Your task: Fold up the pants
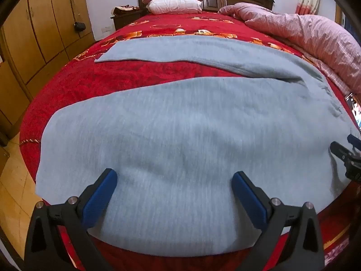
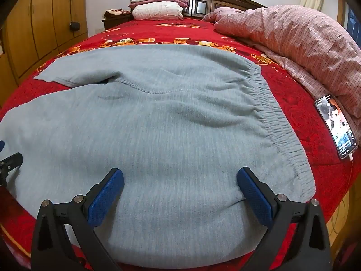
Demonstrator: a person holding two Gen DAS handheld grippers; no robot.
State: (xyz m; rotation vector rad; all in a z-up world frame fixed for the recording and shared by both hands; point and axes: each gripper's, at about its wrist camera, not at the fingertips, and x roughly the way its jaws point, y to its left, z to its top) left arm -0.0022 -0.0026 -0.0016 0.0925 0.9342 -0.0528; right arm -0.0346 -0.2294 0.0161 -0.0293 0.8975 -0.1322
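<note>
Grey fleece fills my left wrist view: the sweatpants point(image 1: 180, 122) lie spread flat across the near half of the red bedspread point(image 1: 74, 83), one leg along the bed's near edge, the other angled off toward the left edge further back. My left gripper point(image 1: 173, 178) hovers just over the near leg with its blue pads wide apart, holding nothing. The tip of the other gripper peeks in at the right edge.

From the right wrist view, the elastic waistband point(image 2: 277, 122) runs down the right side of the pants, near a lit phone point(image 2: 336, 126) lying beside the pink checked quilt point(image 2: 293, 38). My right gripper point(image 2: 180, 180) is likewise spread open over the hip area, gripping nothing.

I judge the fold has not begun; this is the reach before the first grasp. Next I would need to pinch the near edge with both grippers, cloth between the pads, then carry that leg over onto the far one
</note>
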